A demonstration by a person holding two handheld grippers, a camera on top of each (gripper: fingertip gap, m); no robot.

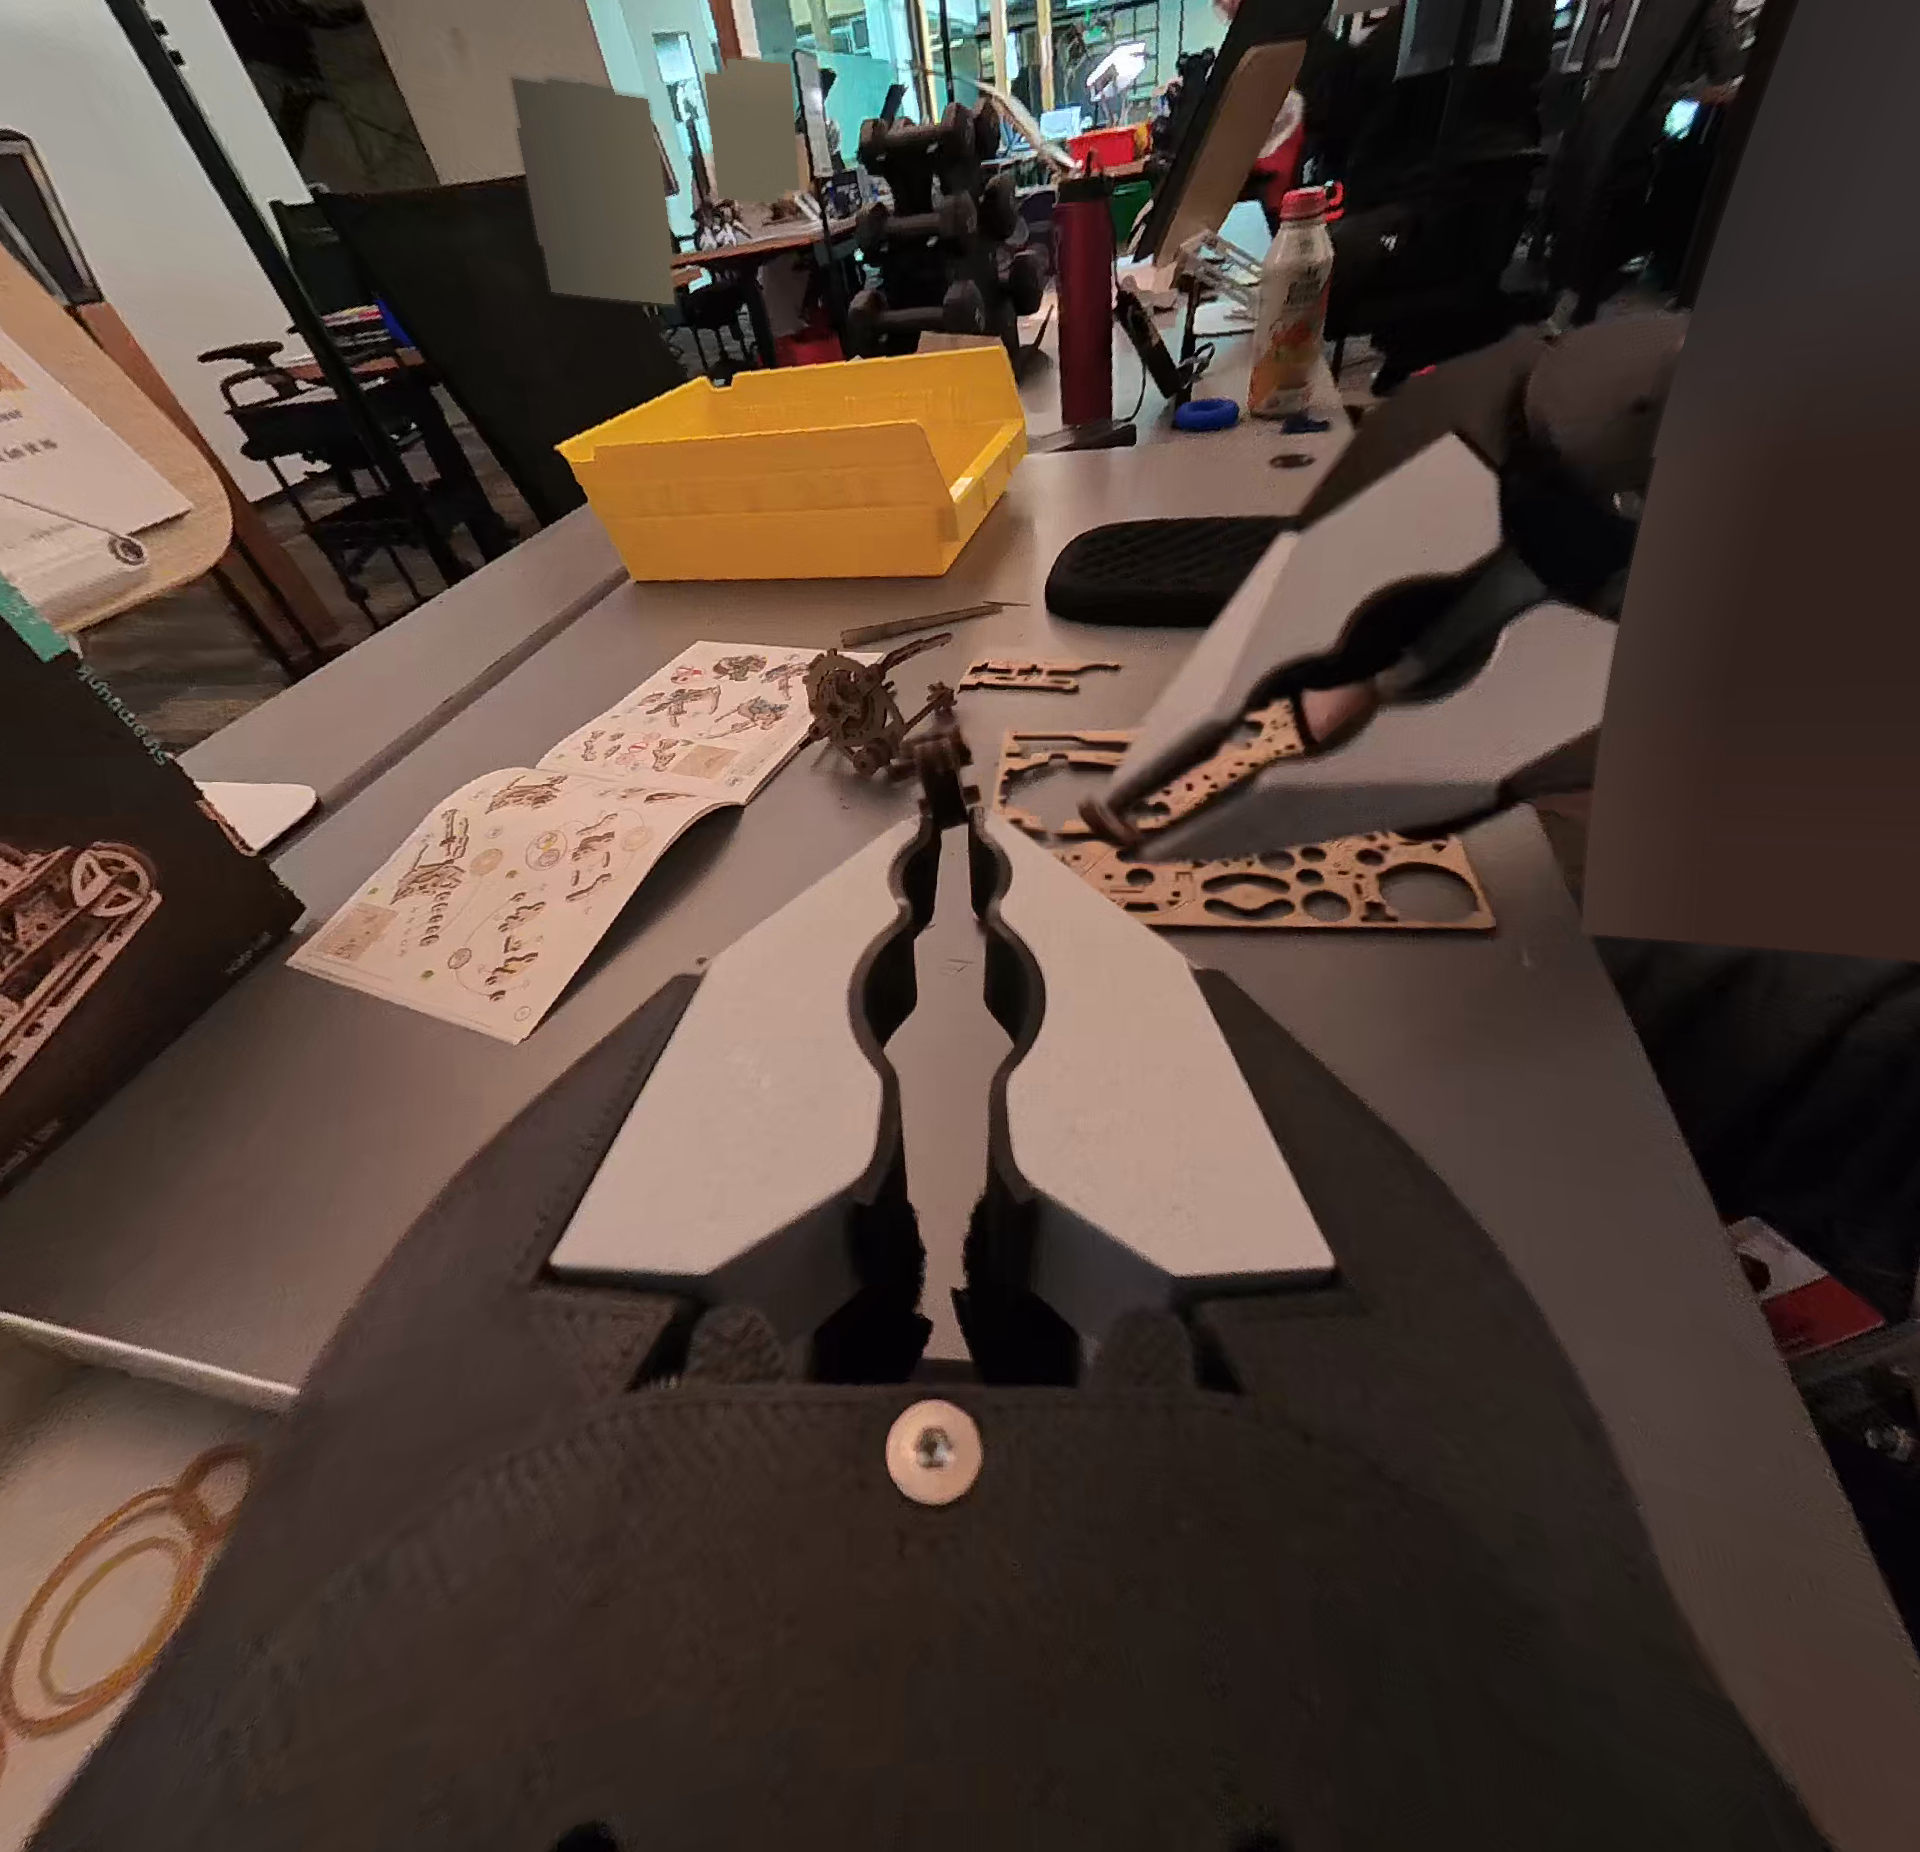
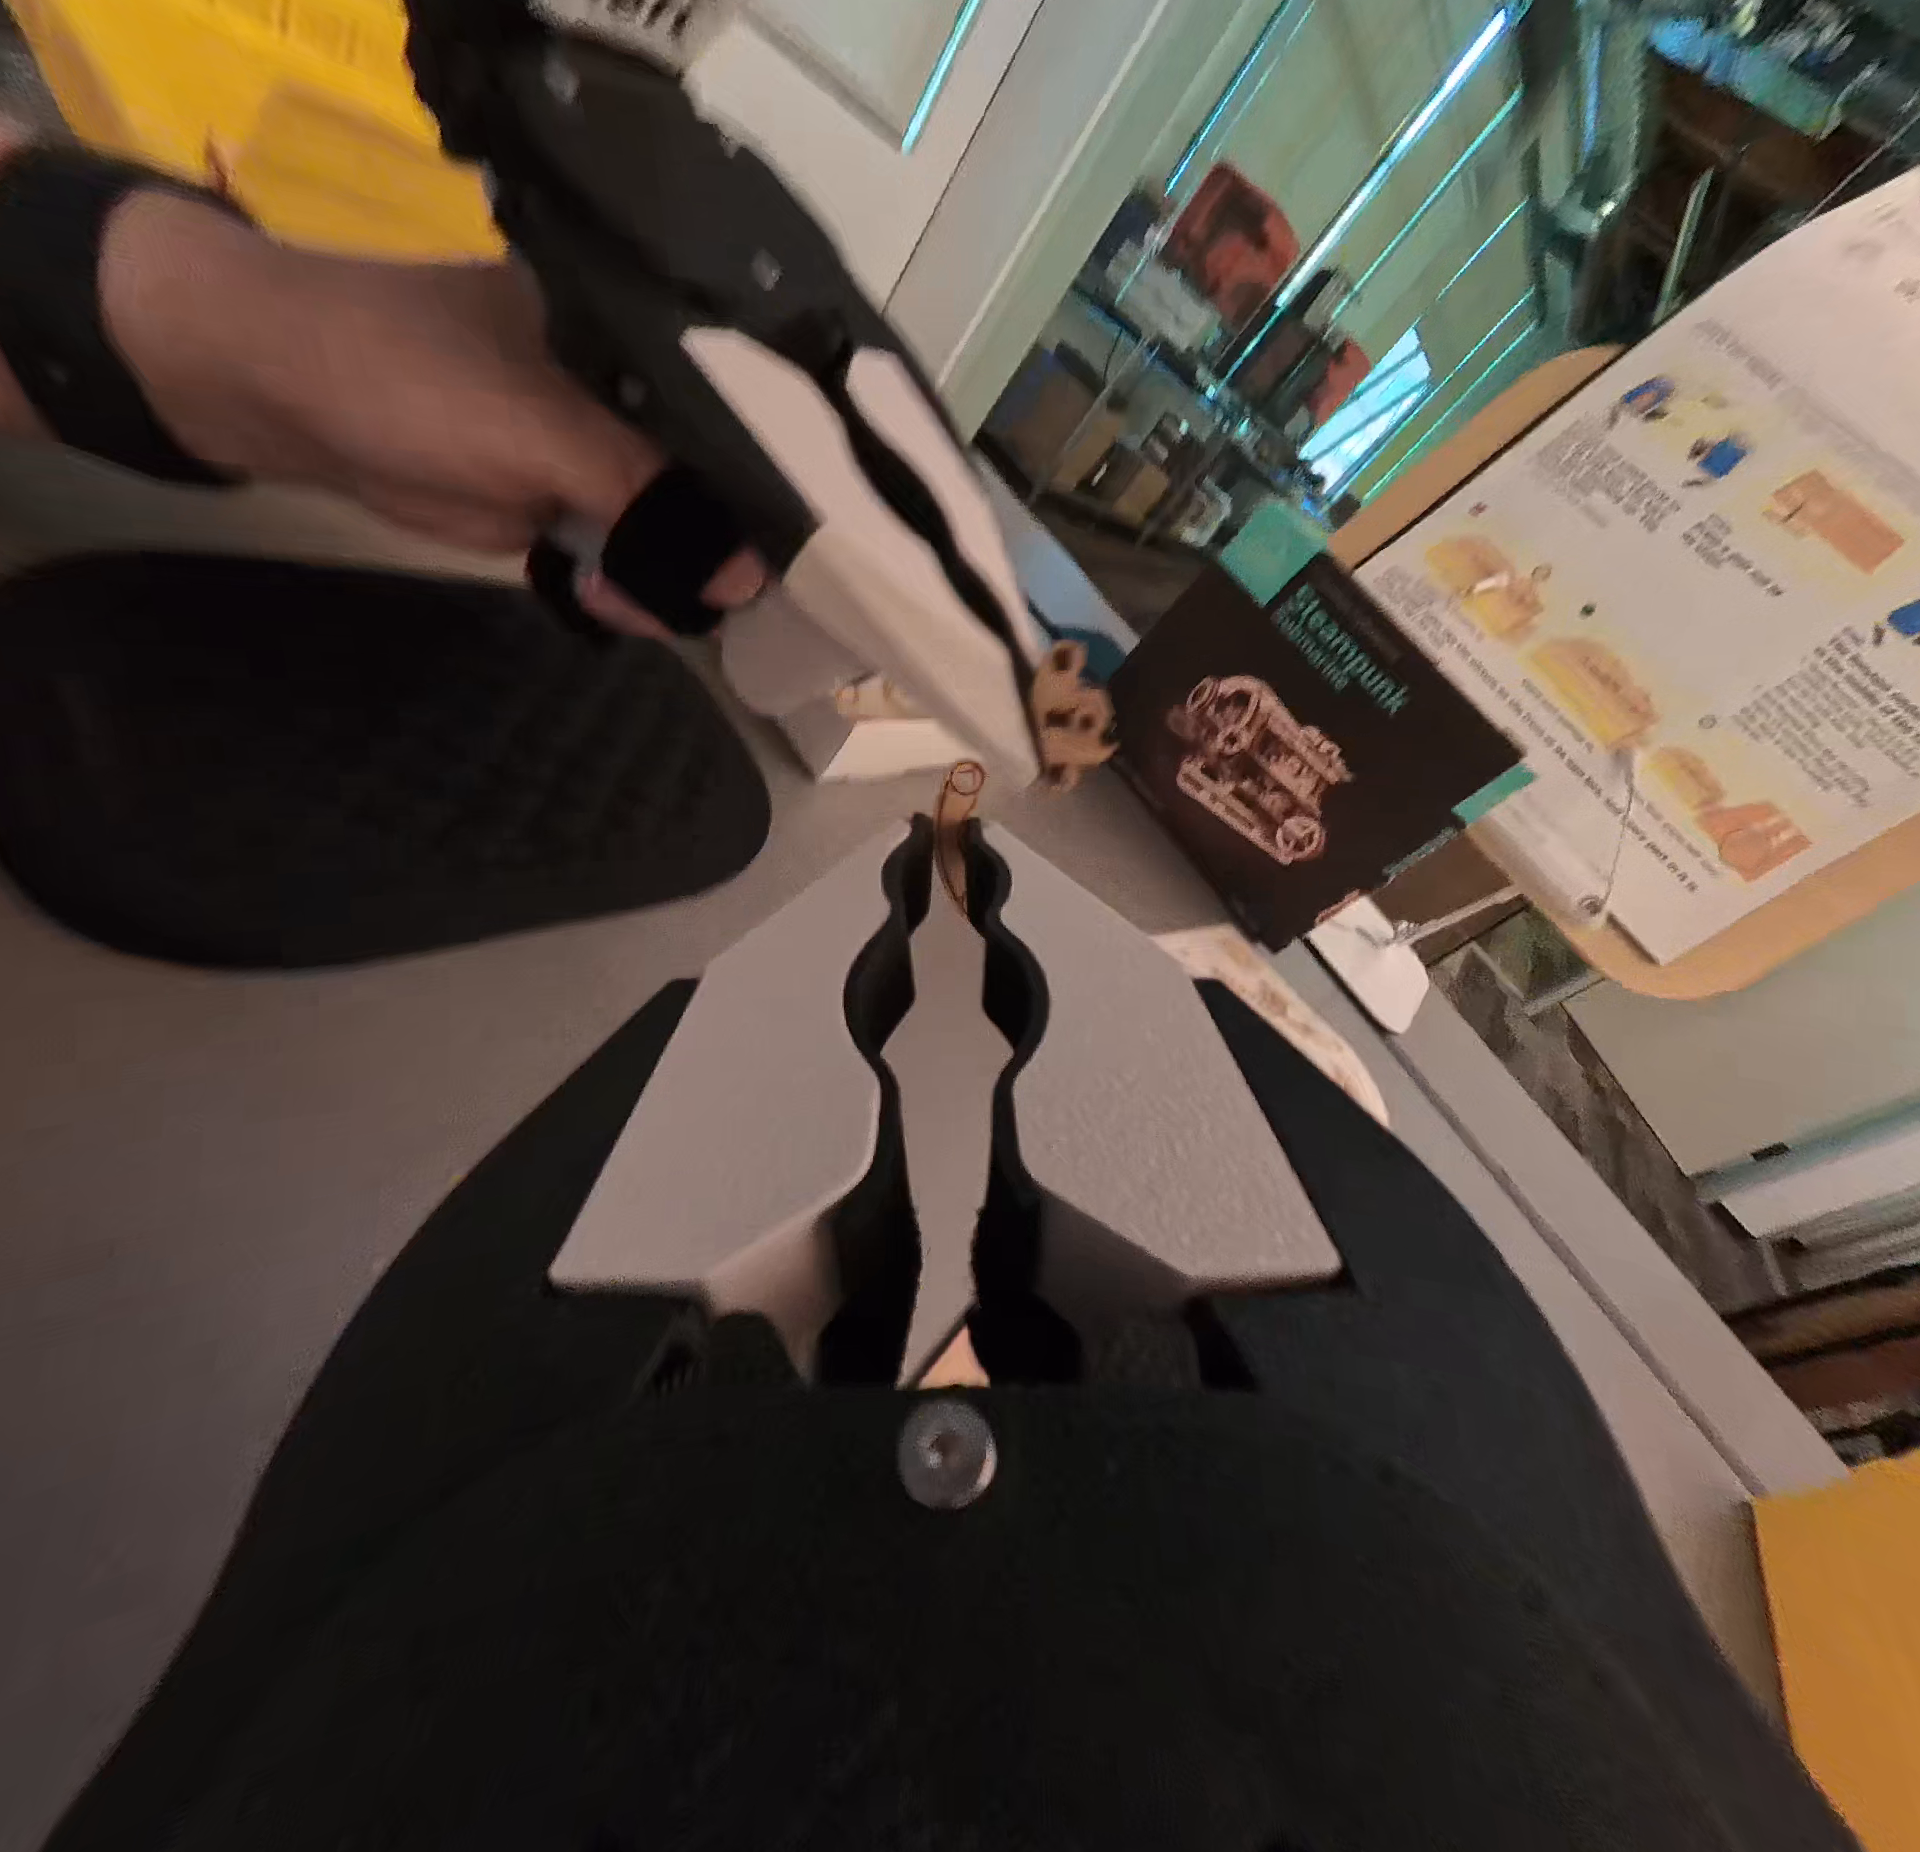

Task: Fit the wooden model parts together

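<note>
Left wrist view, left to right: a dark product box at the left edge; an open instruction booklet lying flat on the grey table; a yellow bin in the upper centre. At centre frame the left gripper, its fingers closed on the end of the partly built wooden model, whose gear wheel stands just above the fingertips. Right of centre, punched-out wooden sheets lie flat, and the right gripper reaches down from the upper right, its tips pinching a small wooden piece over the sheets; a black pad lies behind it.

Right wrist view, left to right: the black pad at left; a hand holding the left gripper, with the model at its tip; the right gripper at centre, fingers shut on the small looped wooden piece, near but apart from the model; the product box at right
</note>
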